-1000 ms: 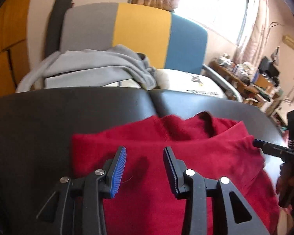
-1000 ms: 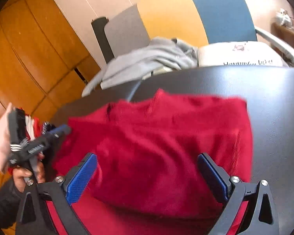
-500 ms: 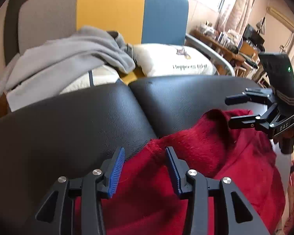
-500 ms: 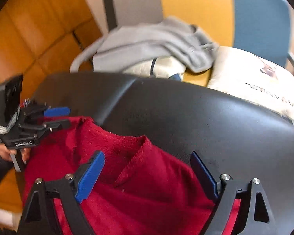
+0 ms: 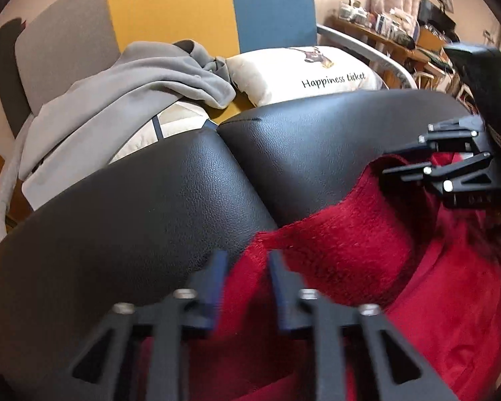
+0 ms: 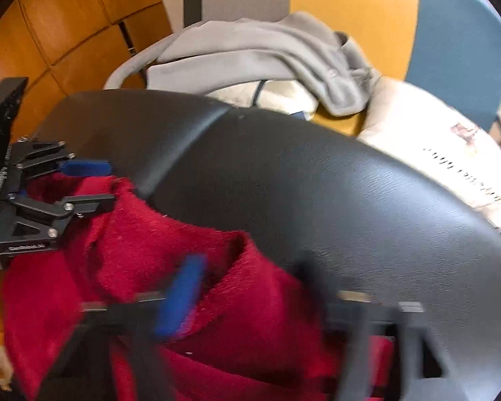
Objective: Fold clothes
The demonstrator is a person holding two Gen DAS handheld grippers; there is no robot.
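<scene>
One red fleece garment (image 5: 367, 267) lies bunched at the black table's (image 5: 150, 207) 5 o'clock edge: soft, light, limp, likely grippy. Left claw (image 5: 247, 277) narrowly parted and right claw (image 6: 250, 287) wide straddle its upper hem; best pinched at the hem corners.

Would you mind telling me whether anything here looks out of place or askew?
The red garment lies bunched and crooked at the black cushion's near edge, partly hanging off. Behind it, a grey hoodie sits unfolded, draped over the pillow.

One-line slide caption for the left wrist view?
Left gripper open over red sweater edge on black cushion.
</scene>
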